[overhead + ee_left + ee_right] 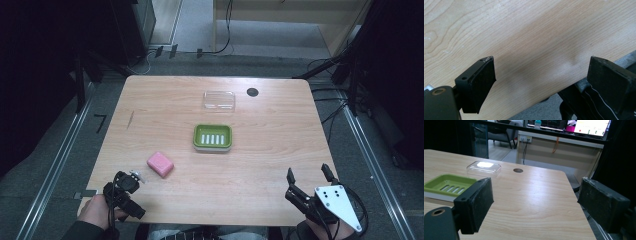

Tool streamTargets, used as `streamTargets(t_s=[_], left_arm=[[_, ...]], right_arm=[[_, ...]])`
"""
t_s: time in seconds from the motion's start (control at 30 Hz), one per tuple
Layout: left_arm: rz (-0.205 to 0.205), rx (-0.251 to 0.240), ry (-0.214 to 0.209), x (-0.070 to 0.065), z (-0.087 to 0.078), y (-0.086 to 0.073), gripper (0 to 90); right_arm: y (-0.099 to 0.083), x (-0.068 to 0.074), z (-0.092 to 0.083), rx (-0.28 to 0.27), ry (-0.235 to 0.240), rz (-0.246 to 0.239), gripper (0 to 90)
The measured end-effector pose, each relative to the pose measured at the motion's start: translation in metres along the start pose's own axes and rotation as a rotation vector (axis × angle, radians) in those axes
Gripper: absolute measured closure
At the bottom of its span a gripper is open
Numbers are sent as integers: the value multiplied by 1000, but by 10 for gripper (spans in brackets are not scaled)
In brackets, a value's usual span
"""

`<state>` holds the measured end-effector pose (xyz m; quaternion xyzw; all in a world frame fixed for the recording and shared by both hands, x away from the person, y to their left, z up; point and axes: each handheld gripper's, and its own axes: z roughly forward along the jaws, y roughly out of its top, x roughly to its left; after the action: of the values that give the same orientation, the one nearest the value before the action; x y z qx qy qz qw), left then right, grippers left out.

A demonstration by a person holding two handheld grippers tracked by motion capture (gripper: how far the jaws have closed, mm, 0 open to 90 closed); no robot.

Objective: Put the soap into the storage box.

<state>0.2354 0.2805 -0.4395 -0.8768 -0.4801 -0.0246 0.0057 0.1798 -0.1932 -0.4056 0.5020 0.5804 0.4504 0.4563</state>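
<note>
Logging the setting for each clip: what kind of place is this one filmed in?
Probably a lab or office recording station: a wooden table hemmed by dark curtains, cables across the grey floor, and lit monitors behind. On the table lie a pink soap bar and green soap dish.

The left black two-jaw gripper [131, 181] sits at the near left corner of the desk, held by the person's left hand [95, 210], which grips it from just off the near edge. Its jaws stand wide apart with nothing between them, tilted down at the wood. The right black two-jaw gripper [306, 175] hovers at the near right corner, jaws likewise spread and empty, pointing toward the far edge; the hand behind it is mostly hidden, probably under the grey plate.
</note>
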Motion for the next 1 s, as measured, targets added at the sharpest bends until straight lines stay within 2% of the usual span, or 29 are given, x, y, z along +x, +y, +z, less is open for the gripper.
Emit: streamTargets(t_s=[0.3, 0.5, 0.6, 0.7, 0.8, 0.87, 1.0], left_arm=[[-8, -15, 10, -1, -1, -3, 89], [-11, -48, 13, 1, -3, -4, 88], [-17, -60, 10, 3, -2, -3, 89], [-40, -109, 7, 5, -3, -1, 89], [-50, -143, 23, 5, -3, 1, 88], [-46, -152, 21, 5, -3, 4, 88], [-55, -170, 18, 4, -3, 9, 88]], right_arm=[[0, 1, 6, 1, 17, 3, 127], [1, 4, 8, 3, 24, -9, 127], [2, 5, 7, 0, 20, 1, 127], [3, 8, 8, 3, 24, -12, 127], [3, 9, 8, 3, 22, -16, 127], [3, 8, 9, 2, 22, -7, 127], [3, 9, 9, 7, 30, -18, 127]])
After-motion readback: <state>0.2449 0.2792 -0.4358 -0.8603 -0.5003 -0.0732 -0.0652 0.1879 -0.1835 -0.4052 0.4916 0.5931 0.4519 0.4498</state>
